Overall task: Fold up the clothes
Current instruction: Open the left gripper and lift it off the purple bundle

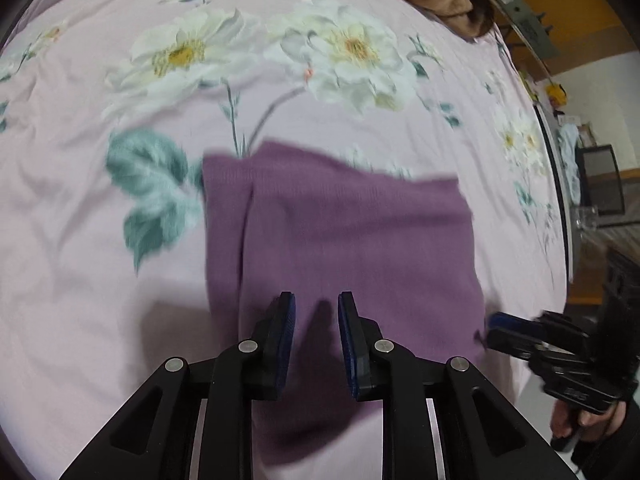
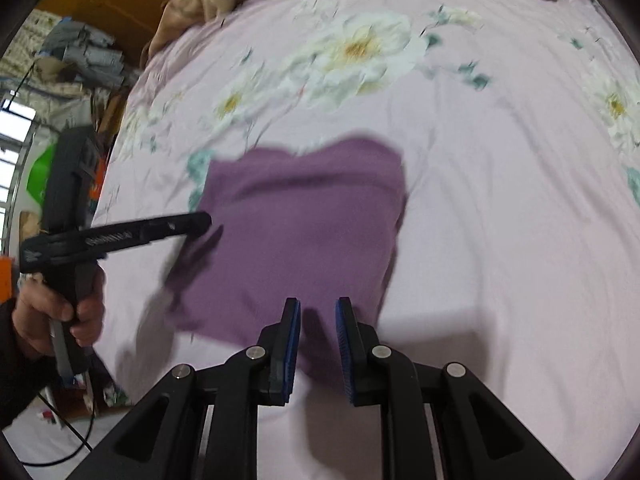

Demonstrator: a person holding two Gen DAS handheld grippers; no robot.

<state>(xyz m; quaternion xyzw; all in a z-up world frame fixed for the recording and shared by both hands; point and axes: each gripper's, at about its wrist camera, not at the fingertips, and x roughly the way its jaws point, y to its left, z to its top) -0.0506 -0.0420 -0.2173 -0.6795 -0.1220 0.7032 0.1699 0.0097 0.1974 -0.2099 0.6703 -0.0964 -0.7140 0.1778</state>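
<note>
Black linkage arms fill the bottom of both wrist views, cut off by the lower frame edge. Left gripper (image 1: 316, 300): jaws parted, blue pads (image 1: 287, 320) visible, nothing between them; only its shadow falls on the cloth below. Right gripper (image 2: 318, 306): jaws likewise parted, released, hanging over the near edge of the garment without touching it.

Purple garment (image 1: 340, 232) lies folded into a rough rectangle on the pink floral bedsheet (image 1: 100, 260), with one lengthwise crease near its left side. Its near edge is hidden behind the gripper fingers in both views. Edges are motion-blurred; the type of garment cannot be told.

In the right wrist view the left gripper shows side-on at the garment's left edge, held by a hand (image 2: 60, 312) in a dark sleeve. Brown blanket (image 2: 192, 8) is bunched at the far end of the bed, partly cut off. Clutter beyond the bed is too distorted to identify.
</note>
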